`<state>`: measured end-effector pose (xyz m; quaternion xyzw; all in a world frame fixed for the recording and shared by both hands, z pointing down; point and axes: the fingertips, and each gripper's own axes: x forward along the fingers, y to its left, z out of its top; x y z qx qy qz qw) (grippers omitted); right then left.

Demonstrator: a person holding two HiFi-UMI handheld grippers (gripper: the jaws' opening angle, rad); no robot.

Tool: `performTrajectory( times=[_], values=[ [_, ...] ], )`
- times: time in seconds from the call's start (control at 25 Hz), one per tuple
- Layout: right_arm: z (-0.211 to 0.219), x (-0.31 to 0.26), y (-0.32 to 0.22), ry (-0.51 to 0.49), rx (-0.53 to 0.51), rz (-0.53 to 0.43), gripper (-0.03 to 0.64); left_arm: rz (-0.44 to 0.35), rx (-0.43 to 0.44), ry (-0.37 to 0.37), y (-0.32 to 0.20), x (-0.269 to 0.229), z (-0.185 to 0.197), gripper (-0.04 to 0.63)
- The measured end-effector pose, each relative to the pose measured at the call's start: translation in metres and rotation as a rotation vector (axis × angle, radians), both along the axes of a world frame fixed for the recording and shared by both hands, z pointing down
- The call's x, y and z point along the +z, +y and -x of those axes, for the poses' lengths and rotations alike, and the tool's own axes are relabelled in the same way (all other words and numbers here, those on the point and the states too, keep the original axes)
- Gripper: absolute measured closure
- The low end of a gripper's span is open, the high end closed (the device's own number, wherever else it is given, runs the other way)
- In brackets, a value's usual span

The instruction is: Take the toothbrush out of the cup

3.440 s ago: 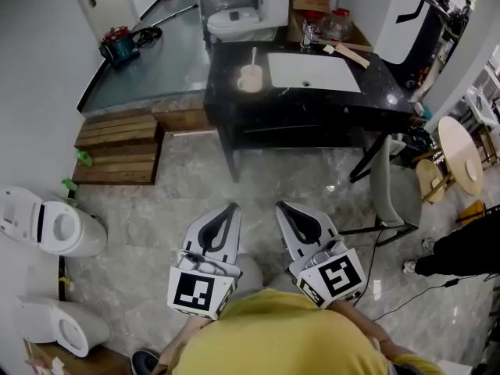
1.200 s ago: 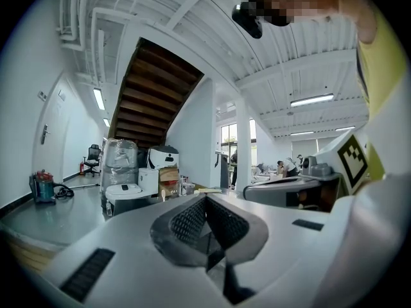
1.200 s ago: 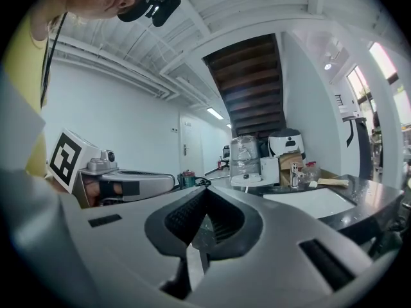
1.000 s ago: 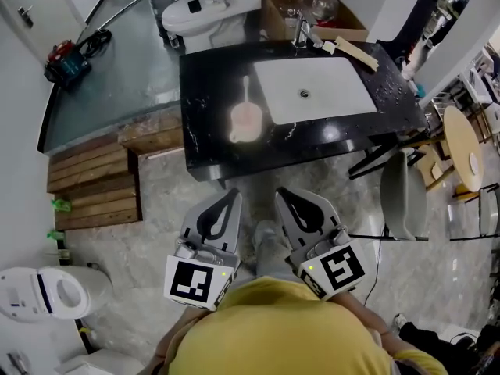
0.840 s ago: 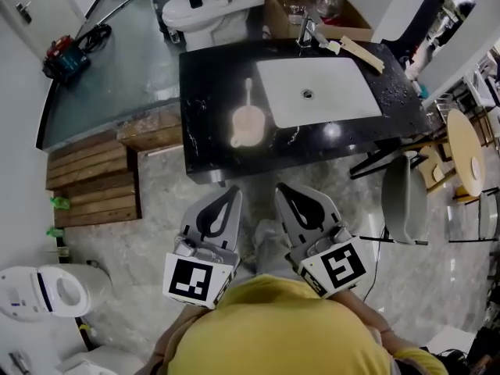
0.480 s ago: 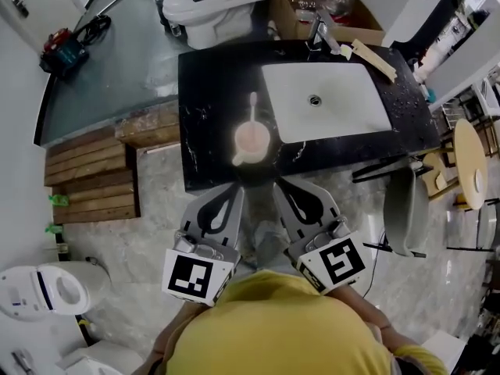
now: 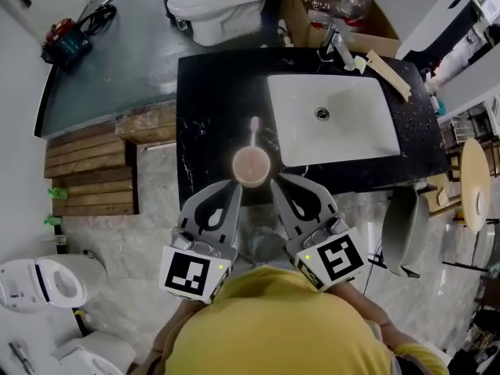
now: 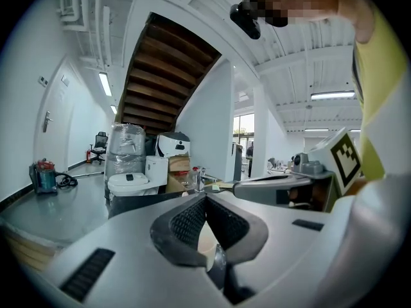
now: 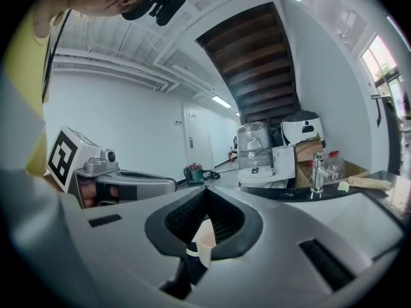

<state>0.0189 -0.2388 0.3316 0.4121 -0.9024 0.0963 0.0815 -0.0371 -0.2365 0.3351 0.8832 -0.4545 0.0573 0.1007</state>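
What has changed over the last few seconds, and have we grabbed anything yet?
The person has walked up to the black counter, so the cup now sits just ahead of the tips of the left gripper and right gripper. Nothing has been taken hold of. Unchanged: both grippers are shut and empty, held side by side, and the toothbrush is in the cup.

Pale cup stands upright on the black counter — toothbrush inside, leaning away.
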Motion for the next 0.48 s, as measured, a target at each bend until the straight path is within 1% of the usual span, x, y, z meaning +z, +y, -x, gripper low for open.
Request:
performTrajectory(
  times=[0.2,0.48],
  values=[
    [0.001,0.005,-0.017,-0.011,-0.047,0.002,0.600,0.004,-0.044,-0.009,-0.015,0.003,0.000,0.584],
    [0.002,0.006,-0.024,-0.019,-0.075,-0.001,0.600,0.000,-0.074,-0.015,-0.020,0.005,0.003,0.584]
  ],
)
